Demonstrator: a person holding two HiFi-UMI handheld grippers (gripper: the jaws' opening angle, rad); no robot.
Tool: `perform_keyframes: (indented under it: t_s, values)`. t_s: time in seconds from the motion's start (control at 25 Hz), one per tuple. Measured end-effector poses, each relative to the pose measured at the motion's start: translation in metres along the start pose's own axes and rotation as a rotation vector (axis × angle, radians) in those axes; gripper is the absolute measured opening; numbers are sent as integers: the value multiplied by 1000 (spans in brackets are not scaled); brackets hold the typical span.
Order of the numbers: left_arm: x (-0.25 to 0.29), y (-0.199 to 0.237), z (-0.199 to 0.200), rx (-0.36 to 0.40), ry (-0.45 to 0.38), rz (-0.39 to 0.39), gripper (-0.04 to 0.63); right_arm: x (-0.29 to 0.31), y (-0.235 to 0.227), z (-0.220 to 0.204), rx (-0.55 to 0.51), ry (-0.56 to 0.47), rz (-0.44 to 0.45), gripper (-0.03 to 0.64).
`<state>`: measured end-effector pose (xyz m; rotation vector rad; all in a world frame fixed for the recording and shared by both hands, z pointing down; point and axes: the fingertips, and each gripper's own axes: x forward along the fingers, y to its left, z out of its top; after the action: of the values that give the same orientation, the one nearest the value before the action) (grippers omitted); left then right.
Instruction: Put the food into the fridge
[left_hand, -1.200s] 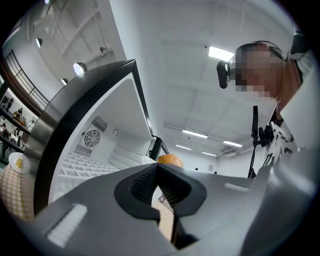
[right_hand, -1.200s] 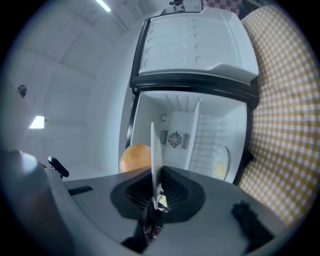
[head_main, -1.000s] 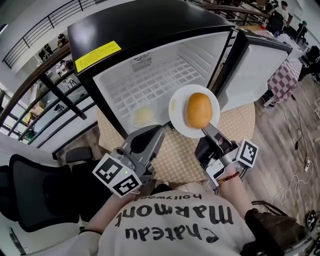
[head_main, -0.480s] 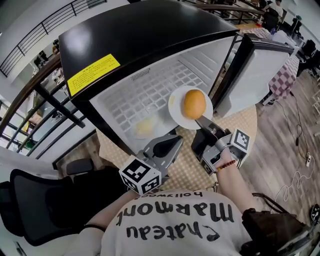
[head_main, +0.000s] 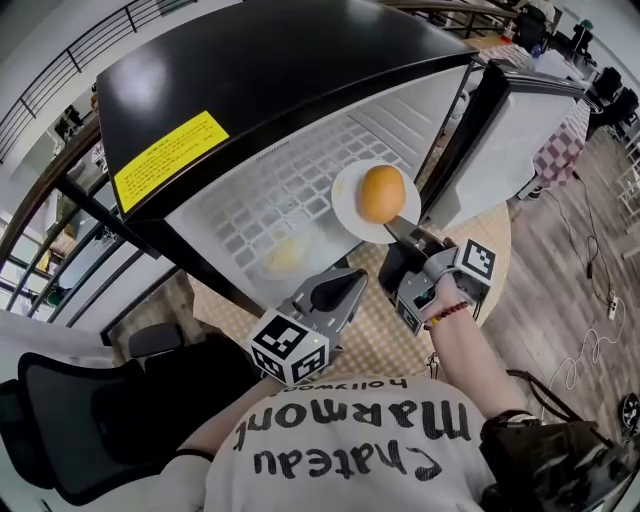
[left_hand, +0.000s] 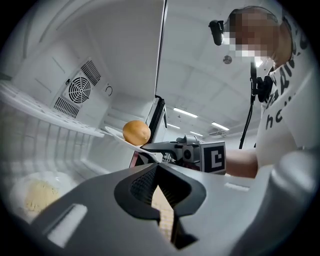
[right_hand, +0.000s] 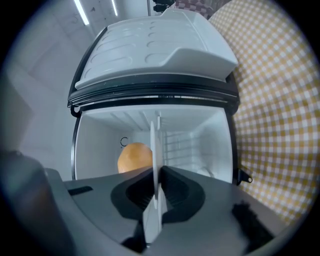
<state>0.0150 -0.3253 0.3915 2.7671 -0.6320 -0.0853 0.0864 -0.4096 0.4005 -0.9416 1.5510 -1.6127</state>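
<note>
Fridge (head_main: 250, 70): black casing, white inside, standing open.
Pale food (head_main: 283, 255): lies low at the left inside the fridge.
Left gripper (head_main: 356, 277): jaws closed together with nothing between them, pointing towards the fridge.
Plate (head_main: 350, 205): white, held level in the fridge opening, close to the door side.
Orange (head_main: 382, 193): sits on the plate.
Right gripper (head_main: 396, 229): jaws clenched on the plate's near rim.
Door (head_main: 520, 130): swung open at the right.
Checked cloth (head_main: 485, 240): under the fridge.

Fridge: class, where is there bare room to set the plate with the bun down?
The grid shelf looks bare from the back wall to its front edge. Below it, pale food crowds the near left corner.
</note>
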Motion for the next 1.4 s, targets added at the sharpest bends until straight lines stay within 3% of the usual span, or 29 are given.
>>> perform_keyframes:
  t_s: [0.48, 0.76, 1.4]
  values:
    - [7, 1, -11, -10, 21, -30, 0, 27, 14, -3, -28, 5, -37, 28]
    - [10, -1, -16, 73, 49, -41, 0, 42, 18, -1, -58, 14, -64, 28]
    - [10, 12, -19, 20, 51, -38, 0, 71, 21, -8, -163, 31, -143, 28]
